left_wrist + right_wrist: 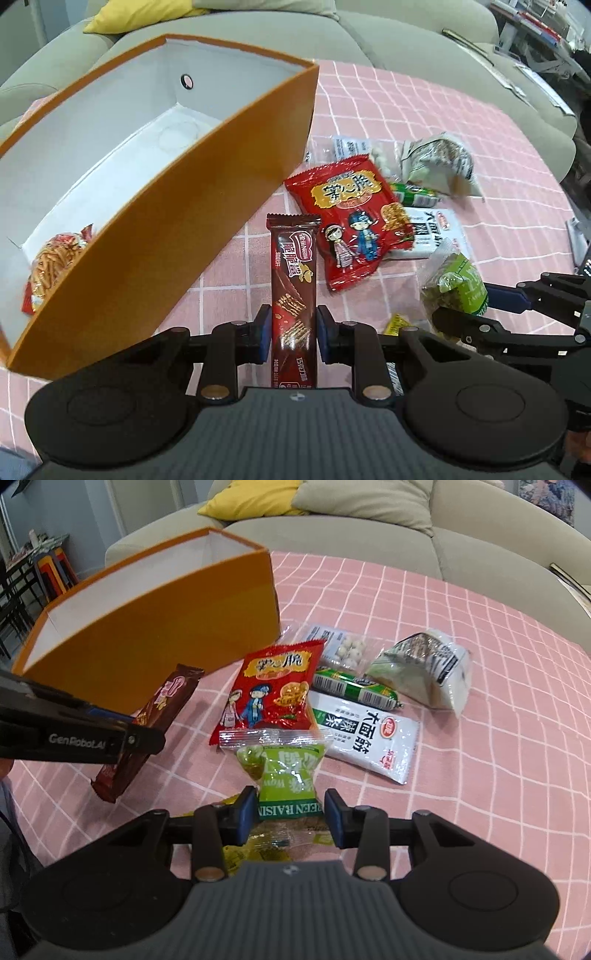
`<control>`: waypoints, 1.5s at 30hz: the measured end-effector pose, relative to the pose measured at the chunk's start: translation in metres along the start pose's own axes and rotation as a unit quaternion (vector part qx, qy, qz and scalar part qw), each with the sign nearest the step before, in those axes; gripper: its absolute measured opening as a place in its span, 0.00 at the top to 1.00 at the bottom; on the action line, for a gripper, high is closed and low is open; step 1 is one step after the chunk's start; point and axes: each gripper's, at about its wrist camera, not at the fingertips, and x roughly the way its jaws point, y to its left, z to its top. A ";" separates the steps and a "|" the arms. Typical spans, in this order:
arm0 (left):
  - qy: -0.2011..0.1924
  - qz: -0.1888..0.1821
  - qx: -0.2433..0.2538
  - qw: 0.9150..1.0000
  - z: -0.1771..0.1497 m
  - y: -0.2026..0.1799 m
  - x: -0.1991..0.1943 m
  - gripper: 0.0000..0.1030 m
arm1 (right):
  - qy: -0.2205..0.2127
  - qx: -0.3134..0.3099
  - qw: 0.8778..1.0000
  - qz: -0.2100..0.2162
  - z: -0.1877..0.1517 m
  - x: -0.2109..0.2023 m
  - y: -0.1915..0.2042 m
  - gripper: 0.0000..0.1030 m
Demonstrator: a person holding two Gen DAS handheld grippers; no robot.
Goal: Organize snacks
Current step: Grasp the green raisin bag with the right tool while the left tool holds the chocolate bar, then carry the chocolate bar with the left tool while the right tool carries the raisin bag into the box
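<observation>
Left claw (pixel 291 334) clamped on glossy brown wafer bar (pixel 293 291), lifted beside orange box (pixel 177 236). Right claw (pixel 291 814) pinches crinkly green raisin pack (pixel 290 775). Only left view shows box's white interior, noodle packet (pixel 55 266) inside. Pink checked desk (pixel 480 738).

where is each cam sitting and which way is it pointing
Left wrist: on the left gripper, looking down past the chocolate wafer bar in its jaws into the orange box.
Right wrist: on the right gripper, looking down over the green raisin pack.
Shared: box, bar, raisin pack, red snack bag, pink tablecloth, sofa.
</observation>
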 end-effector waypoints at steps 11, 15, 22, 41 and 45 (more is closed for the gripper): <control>-0.061 -0.005 0.014 0.998 0.001 -0.001 -0.053 0.74 | -0.059 -0.005 0.998 0.008 0.009 -0.045 0.018 0.63; -0.086 0.002 0.019 0.996 0.007 0.005 -0.078 0.74 | -0.080 -0.015 0.997 0.016 0.022 -0.059 0.029 0.63; -0.116 0.017 0.024 0.993 0.021 0.029 -0.112 0.74 | -0.104 -0.050 0.993 0.035 0.056 -0.074 0.054 0.63; -0.080 0.049 -0.009 0.996 0.076 0.118 -0.101 0.74 | -0.086 -0.180 0.977 0.078 0.170 -0.018 0.145 0.64; -0.043 0.067 0.001 0.997 0.083 0.134 -0.077 0.74 | -0.064 -0.198 0.975 0.073 0.184 0.007 0.156 0.64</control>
